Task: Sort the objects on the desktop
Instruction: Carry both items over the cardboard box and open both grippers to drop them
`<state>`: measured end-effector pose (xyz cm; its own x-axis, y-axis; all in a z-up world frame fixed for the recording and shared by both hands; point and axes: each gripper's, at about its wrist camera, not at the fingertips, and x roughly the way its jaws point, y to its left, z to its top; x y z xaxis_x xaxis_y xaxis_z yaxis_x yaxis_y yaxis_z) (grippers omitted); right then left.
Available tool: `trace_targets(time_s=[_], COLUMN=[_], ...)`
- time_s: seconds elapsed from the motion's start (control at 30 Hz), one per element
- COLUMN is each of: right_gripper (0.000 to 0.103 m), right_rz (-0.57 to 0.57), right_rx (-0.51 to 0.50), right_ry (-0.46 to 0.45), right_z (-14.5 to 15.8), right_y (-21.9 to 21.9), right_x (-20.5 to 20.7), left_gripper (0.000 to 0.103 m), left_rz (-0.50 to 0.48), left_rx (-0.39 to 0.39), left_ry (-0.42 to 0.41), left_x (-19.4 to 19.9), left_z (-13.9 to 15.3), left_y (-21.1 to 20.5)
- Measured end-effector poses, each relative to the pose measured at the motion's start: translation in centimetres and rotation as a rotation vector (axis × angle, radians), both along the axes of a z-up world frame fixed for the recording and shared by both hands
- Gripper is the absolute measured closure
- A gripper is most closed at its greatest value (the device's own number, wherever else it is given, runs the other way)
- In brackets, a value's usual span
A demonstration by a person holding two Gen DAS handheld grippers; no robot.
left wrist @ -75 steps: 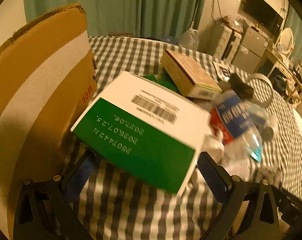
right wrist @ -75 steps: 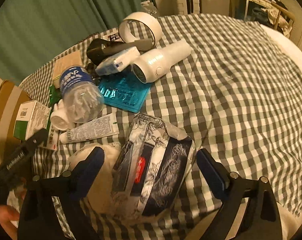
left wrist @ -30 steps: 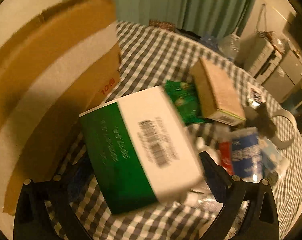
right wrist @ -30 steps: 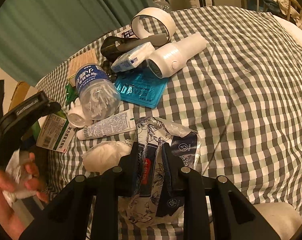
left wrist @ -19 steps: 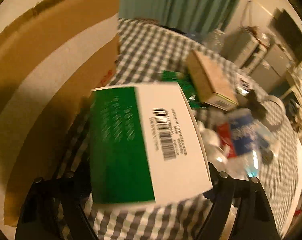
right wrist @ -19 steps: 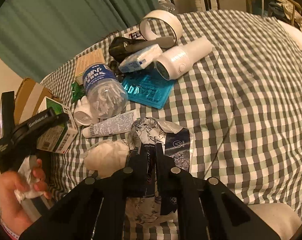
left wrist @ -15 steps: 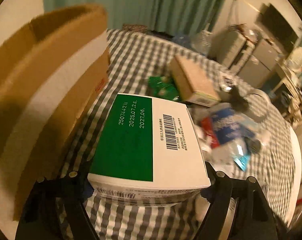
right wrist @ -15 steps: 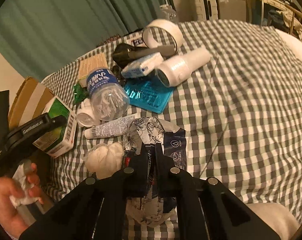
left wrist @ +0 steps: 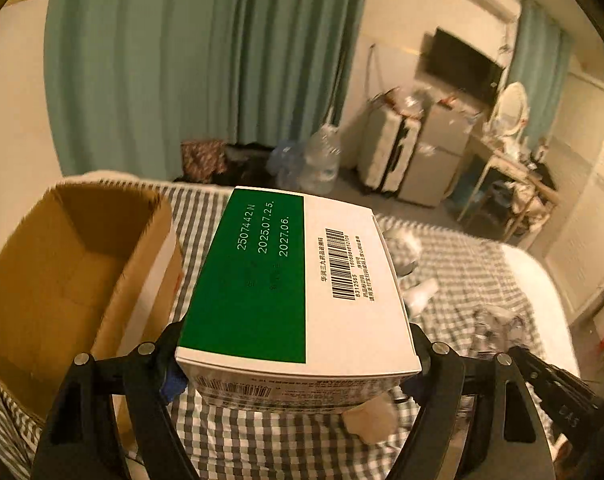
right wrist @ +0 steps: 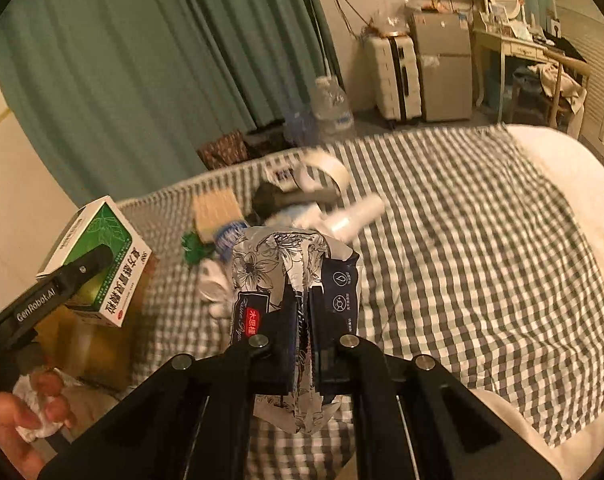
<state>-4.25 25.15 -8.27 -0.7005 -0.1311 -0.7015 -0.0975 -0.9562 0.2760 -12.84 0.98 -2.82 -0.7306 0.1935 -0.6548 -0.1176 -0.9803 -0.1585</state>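
Note:
My left gripper (left wrist: 295, 376) is shut on a green and white medicine box (left wrist: 293, 280) and holds it up above the checked cloth, to the right of an open cardboard box (left wrist: 65, 276). The same medicine box (right wrist: 97, 260) and the left gripper (right wrist: 57, 292) show in the right wrist view, lifted. My right gripper (right wrist: 302, 340) is shut on a crumpled floral tissue pack (right wrist: 285, 276) and holds it in the air.
A pile lies on the checked cloth (right wrist: 482, 260): a water bottle (right wrist: 229, 236), a brown flat box (right wrist: 215, 210), a white tape ring (right wrist: 326, 170), a white cylinder device (right wrist: 354, 216) and a green packet (right wrist: 193, 246). Curtain and furniture stand beyond.
Both grippers closed on their things and rose. The medicine box left the cloth and now rides level beside the cardboard box. The tissue pack was pinched and lifted.

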Motion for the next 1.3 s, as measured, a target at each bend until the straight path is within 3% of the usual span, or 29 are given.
trace_targets(time_s=[0.23,0.4,0.53,0.73,1.03,1.07,1.13,1.17,1.3], right_gripper=[0.097,0.097,0.097,0.097,0.097,0.094,0.066,0.040,0.038], right_rz=[0.119,0.261,0.380,0.492,0.536,0.532,0.508,0.492,0.464], right_rx=[-0.030,-0.036,-0.109,-0.113,-0.118,-0.122,-0.122,-0.129,-0.140], right_ry=[0.097,0.171,0.168,0.137,0.083,0.082,0.072,0.076,0.124], right_z=[5.5,9.5,10.3,9.3,6.6,6.5,6.7,6.8,8.2], right_y=[-5.0,-11.7,-17.6,-25.9,-30.8,-31.0,-31.2,-31.0,-29.8], right_x=[0.5,-1.0,-3.6,-7.5,-10.9,-11.3,-12.0,-12.3,-11.9], left_gripper=[0.021,0.020,0.020,0.020,0.016,0.013,0.002,0.002,0.002], left_rz=[0.079,0.137,0.202,0.275,0.289,0.294,0.310,0.314,0.327], left_rx=[-0.002,-0.040,-0.100,-0.083,-0.056,-0.057,-0.072,-0.078,-0.089], left_ry=[0.120,0.148,0.119,0.031,-0.038,-0.045,-0.059,-0.058,-0.075], left_x=[1.3,1.5,0.9,-0.8,-2.6,-2.7,-3.0,-2.4,-1.9], left_z=[6.1,7.9,6.8,2.9,-1.0,-1.3,-1.8,-2.0,-2.2], left_y=[-6.6,-12.7,-17.3,-23.1,-25.0,-25.1,-25.2,-25.7,-25.9])
